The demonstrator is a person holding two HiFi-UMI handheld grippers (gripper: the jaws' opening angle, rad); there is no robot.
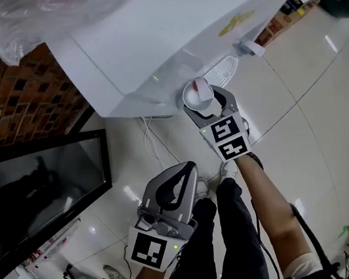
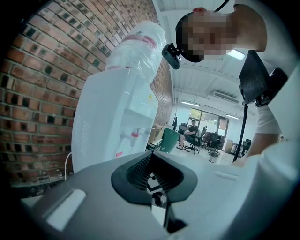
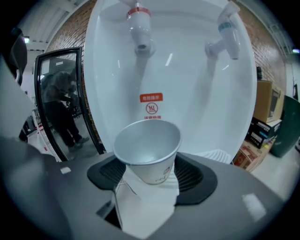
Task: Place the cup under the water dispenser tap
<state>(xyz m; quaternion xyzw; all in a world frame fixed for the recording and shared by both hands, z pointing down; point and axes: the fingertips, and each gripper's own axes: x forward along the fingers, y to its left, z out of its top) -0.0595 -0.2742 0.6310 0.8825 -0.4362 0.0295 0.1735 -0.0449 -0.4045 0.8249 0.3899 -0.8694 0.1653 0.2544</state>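
Two right fingers (image 3: 196, 176) snug on either side of the cup (image 3: 149, 151); left fingers (image 2: 136, 171) together, empty.

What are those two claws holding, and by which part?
The right gripper clamps a paper cup by its lower sides; the left gripper holds nothing, jaws together.

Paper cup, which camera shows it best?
The right gripper view: the cup sits centred and large between the fingers, its empty inside visible. The head view shows it small, from above, beside the dispenser. The left gripper view misses it.
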